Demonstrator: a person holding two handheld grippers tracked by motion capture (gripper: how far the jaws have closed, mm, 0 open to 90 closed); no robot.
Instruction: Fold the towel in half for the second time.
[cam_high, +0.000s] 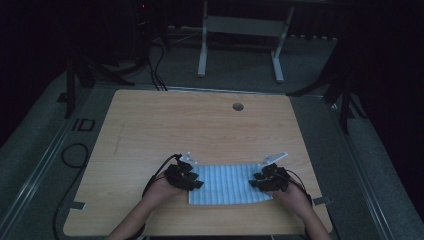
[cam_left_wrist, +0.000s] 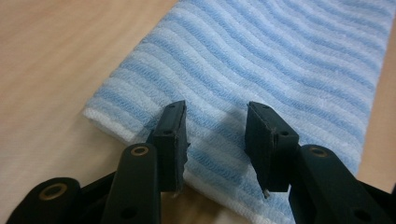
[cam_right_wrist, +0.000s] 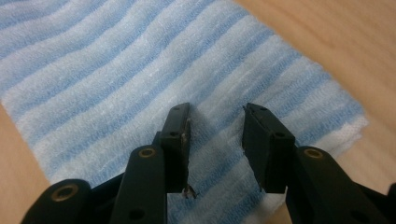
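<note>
The left gripper (cam_left_wrist: 217, 135) is held with its jaws parted, poised over the near edge of the striped towel (cam_left_wrist: 261, 74) close to that towel's left end, and nothing is clamped between them; the right gripper (cam_right_wrist: 215, 140) is likewise spread apart, set over the towel (cam_right_wrist: 140, 79) near its right corner, with no cloth pinched. In the high view the left gripper (cam_high: 184, 176) and the right gripper (cam_high: 270, 179) are seen at the two short ends of the towel (cam_high: 225, 184), which lies flat as a folded rectangle at the near middle of the table (cam_high: 200, 125), just in front of the person's hands. The step in hand is judged to be the taking of both ends for a further fold or a lift. For that to be done well, each pair of jaws should be lowered until one jaw slides under the edge and the other rests on top, so that all layers are caught together; the layered white hem seen at the right corner suggests that a shallow bite could pick up the top layer alone. The two grips should be closed at matching depth, so that the cloth is raised evenly and not skewed. The table is of pale wood grain, with a round cable hole (cam_high: 238, 106) near its far edge. Beyond it the room is dim: a grey floor, dark cables (cam_high: 155, 65) and a white frame (cam_high: 240, 40) can be made out.
</note>
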